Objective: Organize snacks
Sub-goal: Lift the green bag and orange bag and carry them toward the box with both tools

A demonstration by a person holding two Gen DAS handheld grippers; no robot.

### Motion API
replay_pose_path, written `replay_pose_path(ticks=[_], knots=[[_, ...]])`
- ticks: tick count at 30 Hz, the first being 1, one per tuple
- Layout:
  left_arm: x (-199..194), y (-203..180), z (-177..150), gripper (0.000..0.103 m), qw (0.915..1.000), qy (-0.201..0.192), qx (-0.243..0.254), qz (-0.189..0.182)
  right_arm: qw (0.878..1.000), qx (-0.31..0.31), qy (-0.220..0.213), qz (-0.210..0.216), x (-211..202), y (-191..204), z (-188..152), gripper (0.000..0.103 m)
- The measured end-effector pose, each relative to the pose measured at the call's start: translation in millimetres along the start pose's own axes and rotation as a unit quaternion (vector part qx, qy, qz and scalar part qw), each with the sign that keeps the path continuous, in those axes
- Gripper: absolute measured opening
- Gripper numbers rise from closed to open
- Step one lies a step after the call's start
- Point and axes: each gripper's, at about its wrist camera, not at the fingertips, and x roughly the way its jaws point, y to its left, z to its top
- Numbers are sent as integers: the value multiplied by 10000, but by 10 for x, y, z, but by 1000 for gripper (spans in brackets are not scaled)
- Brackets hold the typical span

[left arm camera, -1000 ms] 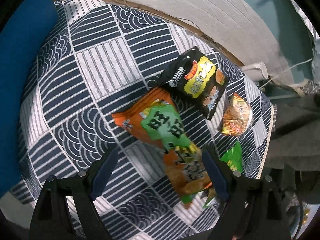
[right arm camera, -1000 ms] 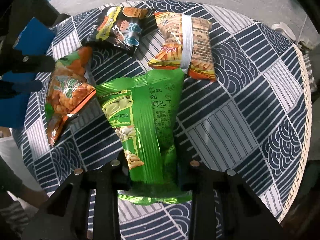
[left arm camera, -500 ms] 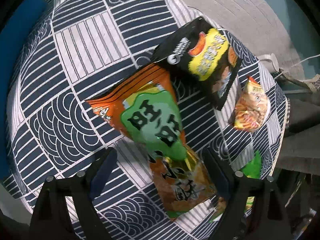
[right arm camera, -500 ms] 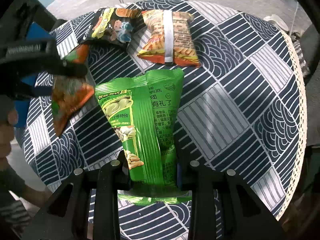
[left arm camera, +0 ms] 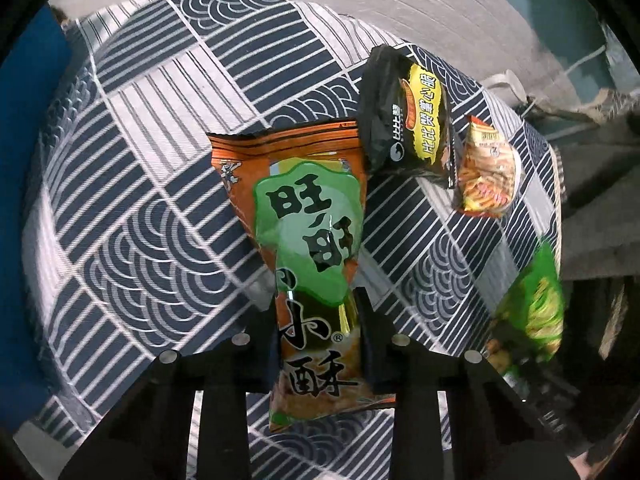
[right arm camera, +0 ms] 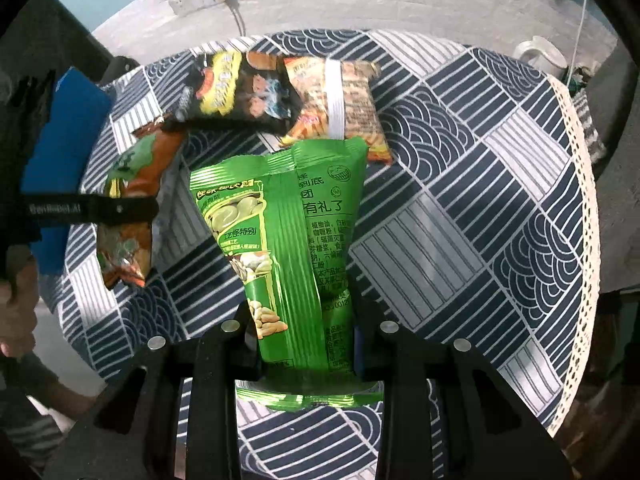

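1. The orange snack bag (left arm camera: pixel 308 240) (green label, black lettering) sits pinched in the left gripper (left arm camera: pixel 318 340), whose jaws have just closed on it, near the table's (left arm camera: pixel 160 160) middle.
2. The green snack bag (right arm camera: pixel 292 248) is clamped in the right gripper (right arm camera: pixel 304 344), seemingly lifted off the cloth.

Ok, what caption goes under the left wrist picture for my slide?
Left gripper shut on the orange snack bag, jaws just closed, above the patterned tablecloth.

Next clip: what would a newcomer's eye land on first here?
Two bright snack bags, each pinched in a claw: the green bag in the right claw, the orange bag in the left claw. Behind them, a black bag lies on the patterned tablecloth.
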Motion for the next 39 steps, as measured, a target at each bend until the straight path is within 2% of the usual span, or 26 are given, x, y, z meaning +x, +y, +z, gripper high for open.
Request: replay_pose_path(ticks=[3, 13, 20, 26, 33, 39], knots=[[-68, 58, -39, 31, 9999, -47, 138, 90, 10000, 22, -87, 22, -85, 49, 32, 29], [-570, 156, -82, 31, 9937, -594, 786, 542, 9995, -62, -314, 45, -321, 390, 146, 29], [-957, 157, -149, 31, 9839, -956, 1302, 764, 9985, -162, -504, 117, -470, 689, 329, 29], [-1365, 267, -257, 31, 9720, -1285, 1729, 939, 9971, -293, -681, 171, -671, 988, 462, 29], [-1713, 564, -334, 31, 9689, -1448, 1775, 938, 9942, -615, -825, 307, -822, 1449, 628, 29], [-1970, 948, -314, 31, 9663, -1614, 1679, 1093, 9913, -901, -867, 410, -834, 1892, 814, 29]])
